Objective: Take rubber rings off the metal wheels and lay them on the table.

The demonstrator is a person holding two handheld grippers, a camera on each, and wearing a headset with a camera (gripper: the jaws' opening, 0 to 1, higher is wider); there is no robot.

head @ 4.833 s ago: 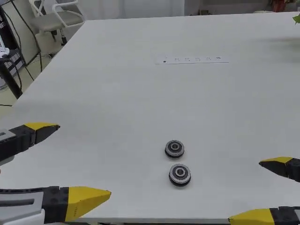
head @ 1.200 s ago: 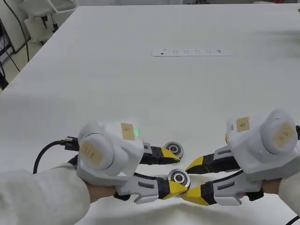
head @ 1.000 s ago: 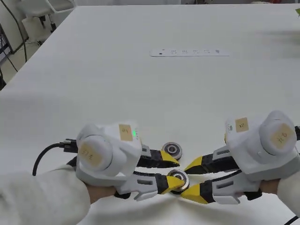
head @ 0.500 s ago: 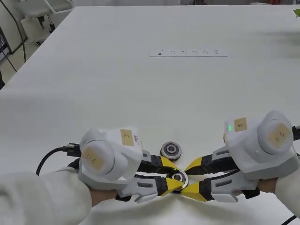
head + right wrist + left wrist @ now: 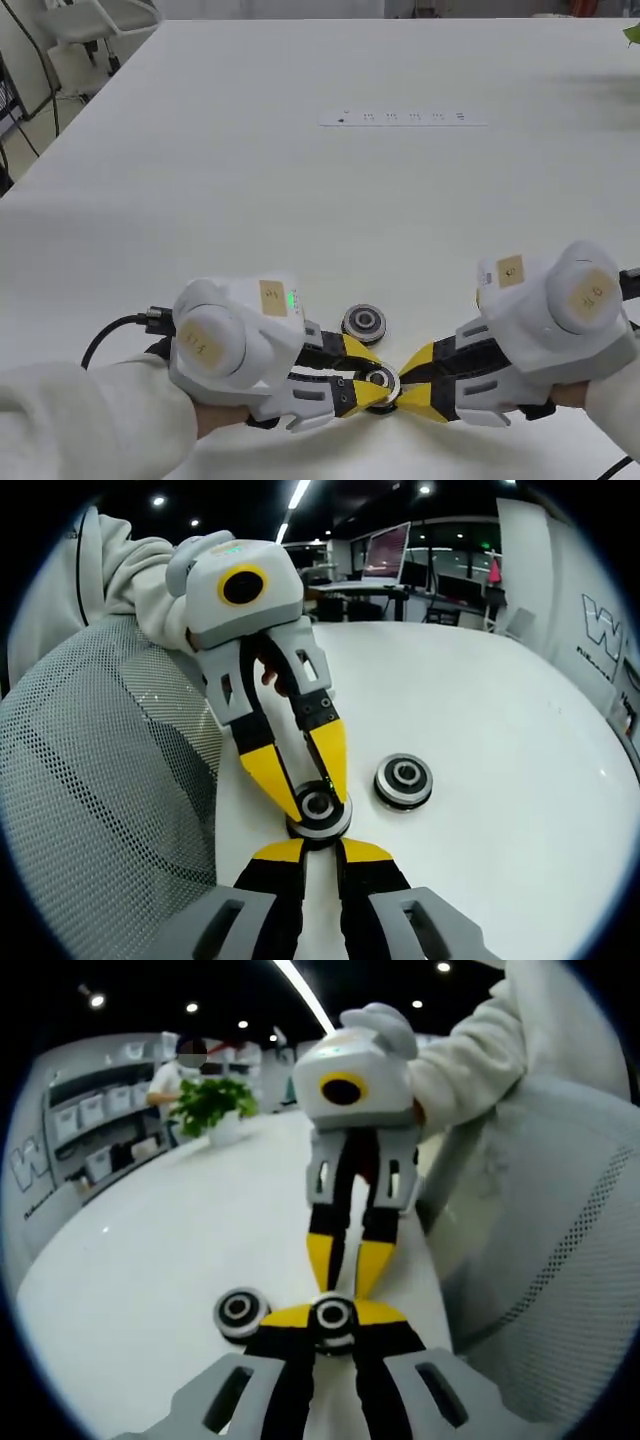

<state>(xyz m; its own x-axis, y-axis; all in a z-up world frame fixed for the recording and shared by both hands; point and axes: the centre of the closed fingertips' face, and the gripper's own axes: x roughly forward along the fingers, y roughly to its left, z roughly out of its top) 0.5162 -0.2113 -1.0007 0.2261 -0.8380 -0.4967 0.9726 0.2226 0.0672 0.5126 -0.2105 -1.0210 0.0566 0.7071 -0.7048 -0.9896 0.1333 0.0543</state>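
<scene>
Looking down on a broad white table (image 5: 300, 200) in a bright, office-like room; the near wheel (image 5: 378, 379), small and metal, lies flat by the table's front edge, and every place below is given from it. Left of the near wheel, the left gripper (image 5: 360, 373) presses its yellow-tipped jaws against opposite sides of the wheel, pinching it; a black cable (image 5: 110, 328) trails further left. Right of the near wheel, the right gripper (image 5: 408, 380) has its jaws drawn almost together, tips touching the wheel's rim; I cannot tell whether they grip anything. Just beyond the near wheel, apart from it, a second wheel (image 5: 364, 321) lies flat; both wheels wear their dark rubber rings (image 5: 404, 801). Well beyond the near wheel lies a thin white strip (image 5: 403, 118) with small marks; further beyond and to the left stands a white chair (image 5: 90, 20). In the left gripper view, far past the near wheel, a potted plant (image 5: 210, 1105) stands on the table before wall shelves (image 5: 90, 1110); on the person's side of the wheel is a grey mesh chair back (image 5: 560, 1310).
</scene>
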